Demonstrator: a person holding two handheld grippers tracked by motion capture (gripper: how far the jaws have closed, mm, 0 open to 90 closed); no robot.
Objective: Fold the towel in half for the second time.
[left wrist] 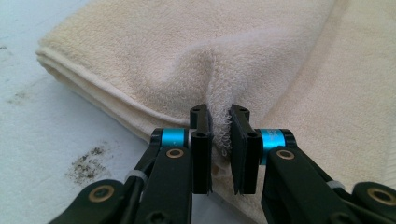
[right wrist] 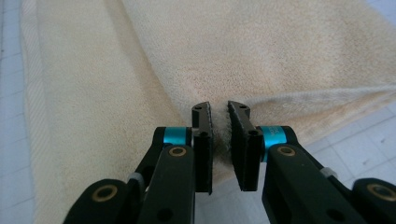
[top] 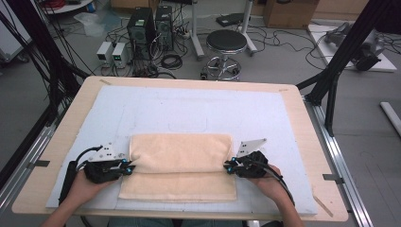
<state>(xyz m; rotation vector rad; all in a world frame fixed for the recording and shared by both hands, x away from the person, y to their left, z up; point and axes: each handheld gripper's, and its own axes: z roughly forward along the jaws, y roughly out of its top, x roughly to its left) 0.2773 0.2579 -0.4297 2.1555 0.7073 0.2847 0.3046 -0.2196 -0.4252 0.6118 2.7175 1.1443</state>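
A cream towel (top: 179, 165) lies folded on the white mat (top: 189, 113), its upper layer stopping short of the near edge. At the towel's left side my left gripper (top: 126, 169) is shut on a pinched ridge of the cloth. The left gripper view shows the towel (left wrist: 196, 60) bunched up between the jaws of that gripper (left wrist: 219, 126). At the right side my right gripper (top: 229, 167) is shut on the towel's edge. In the right gripper view a thin fold of the towel (right wrist: 261, 51) sits between the pads of the right gripper (right wrist: 219, 126).
The mat covers a wooden table (top: 302, 123). The mat surface (left wrist: 42, 140) beside the towel carries a dark smudge. Beyond the table stand a black stool (top: 226, 45), computer towers (top: 142, 26) and loose cables on the floor.
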